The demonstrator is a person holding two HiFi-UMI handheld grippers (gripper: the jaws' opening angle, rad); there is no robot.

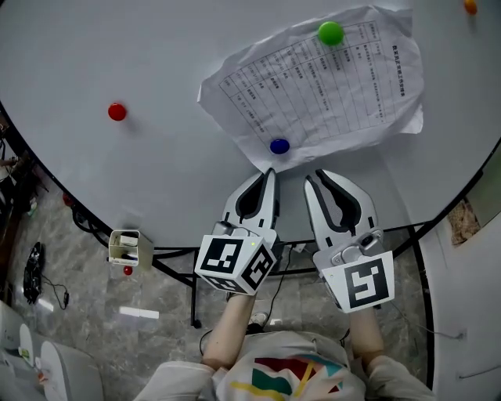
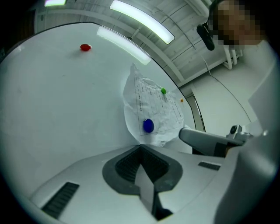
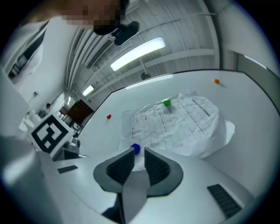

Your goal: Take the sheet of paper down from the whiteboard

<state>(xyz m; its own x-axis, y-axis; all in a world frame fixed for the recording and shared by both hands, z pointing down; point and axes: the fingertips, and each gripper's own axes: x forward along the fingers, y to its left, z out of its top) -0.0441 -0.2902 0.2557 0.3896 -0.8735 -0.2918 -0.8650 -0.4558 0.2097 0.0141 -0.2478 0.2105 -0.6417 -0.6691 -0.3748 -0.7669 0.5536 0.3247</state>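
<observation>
A creased sheet of paper [image 1: 329, 86] with a printed table hangs on the whiteboard [image 1: 156, 63]. A green magnet [image 1: 330, 32] pins its top and a blue magnet [image 1: 279, 146] its lower part. My left gripper [image 1: 271, 171] sits just below the blue magnet [image 2: 148, 126], and its jaws meet on the sheet's lowest corner [image 2: 140, 145]. My right gripper [image 1: 311, 175] is beside it, under the sheet's bottom edge. Its jaws [image 3: 139, 151] stand a narrow slit apart with nothing pinched. The blue magnet [image 3: 134, 148] shows just past its left tip.
A red magnet [image 1: 117, 111] sits alone on the board's left, and an orange one [image 1: 470, 6] at the top right. A small holder [image 1: 125, 247] hangs at the board's lower edge. Below are the stand's legs and cables [image 1: 35, 274] on the tiled floor.
</observation>
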